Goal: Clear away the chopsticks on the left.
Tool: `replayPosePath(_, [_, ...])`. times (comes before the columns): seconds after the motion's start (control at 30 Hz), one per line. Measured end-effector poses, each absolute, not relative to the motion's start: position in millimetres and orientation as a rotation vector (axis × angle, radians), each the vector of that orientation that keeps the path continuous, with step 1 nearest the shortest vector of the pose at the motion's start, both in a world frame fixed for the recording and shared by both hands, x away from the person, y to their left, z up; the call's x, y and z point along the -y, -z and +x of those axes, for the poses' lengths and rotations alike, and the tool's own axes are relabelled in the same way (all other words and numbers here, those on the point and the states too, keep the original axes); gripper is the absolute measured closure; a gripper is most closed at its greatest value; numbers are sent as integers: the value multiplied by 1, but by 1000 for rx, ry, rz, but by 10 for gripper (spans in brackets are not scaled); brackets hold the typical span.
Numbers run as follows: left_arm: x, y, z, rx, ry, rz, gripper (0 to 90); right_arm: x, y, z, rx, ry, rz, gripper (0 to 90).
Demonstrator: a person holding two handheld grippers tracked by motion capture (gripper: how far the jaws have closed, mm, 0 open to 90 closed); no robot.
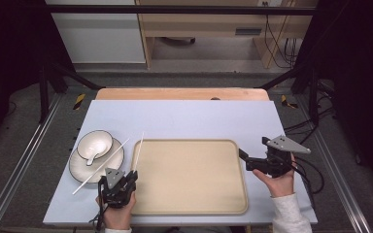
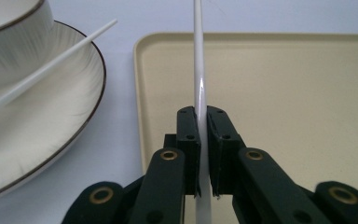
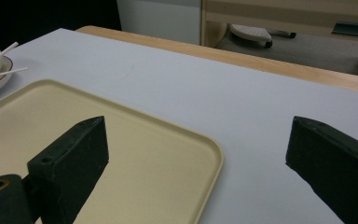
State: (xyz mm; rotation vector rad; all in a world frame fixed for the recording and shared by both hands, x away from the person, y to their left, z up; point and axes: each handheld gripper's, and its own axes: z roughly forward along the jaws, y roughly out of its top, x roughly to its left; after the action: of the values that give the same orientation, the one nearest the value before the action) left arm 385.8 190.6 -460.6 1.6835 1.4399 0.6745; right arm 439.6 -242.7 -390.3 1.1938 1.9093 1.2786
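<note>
My left gripper (image 1: 130,176) (image 2: 203,113) is shut on a white chopstick (image 1: 139,149) (image 2: 198,70). That chopstick points away from me along the left rim of the beige tray (image 1: 189,177) (image 2: 284,93). A second white chopstick (image 1: 102,165) (image 2: 51,67) lies slanted across a white plate (image 1: 77,169) (image 2: 51,126). The plate carries a white bowl (image 1: 95,143) (image 2: 9,28) with a spoon (image 1: 93,157) in it. My right gripper (image 1: 254,148) (image 3: 198,128) hovers open at the tray's right edge (image 3: 209,158), with nothing between its fingers.
A pale blue mat (image 1: 189,121) (image 3: 242,107) covers the table, with bare wood (image 1: 179,93) showing along the far edge. Dark frame rails (image 1: 53,82) stand at both sides. The plate and bowl sit just left of the tray.
</note>
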Motion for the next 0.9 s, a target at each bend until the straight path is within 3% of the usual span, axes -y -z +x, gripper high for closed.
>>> replayPosePath(0.9, [-180,479,403,-1554,-645,1770,842,239,393,442,-1926,-1261,1200,62])
